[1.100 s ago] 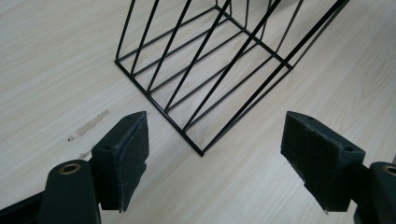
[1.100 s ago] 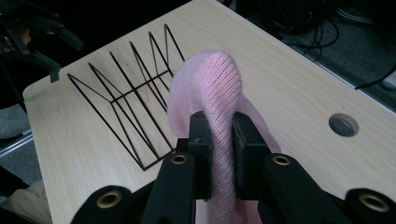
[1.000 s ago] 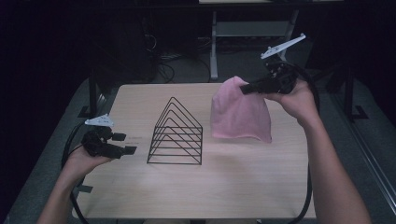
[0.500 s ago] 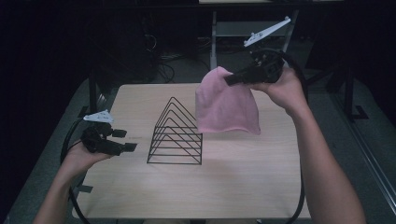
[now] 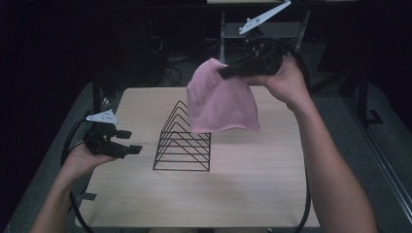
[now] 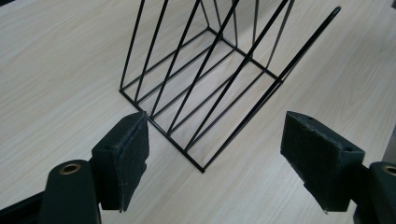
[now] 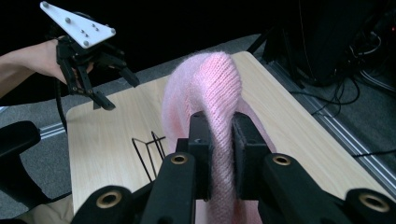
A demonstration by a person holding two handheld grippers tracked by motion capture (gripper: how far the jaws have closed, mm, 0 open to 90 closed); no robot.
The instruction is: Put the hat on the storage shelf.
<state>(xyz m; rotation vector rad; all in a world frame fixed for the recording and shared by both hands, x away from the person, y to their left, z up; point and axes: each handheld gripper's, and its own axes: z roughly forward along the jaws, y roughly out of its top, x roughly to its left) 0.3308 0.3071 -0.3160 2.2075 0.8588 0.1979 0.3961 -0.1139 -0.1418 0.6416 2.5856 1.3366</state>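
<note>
A pale wooden table (image 5: 272,204) stands on grey floor (image 5: 388,145) in a dark room.

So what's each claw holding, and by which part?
Right claw pinches a fold of the pink beanie, which hangs off the table. Left claw holds nothing.

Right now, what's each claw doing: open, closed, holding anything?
Left claw: open, holding nothing, by the rack.
Right claw: closed on the pink hat.
</note>
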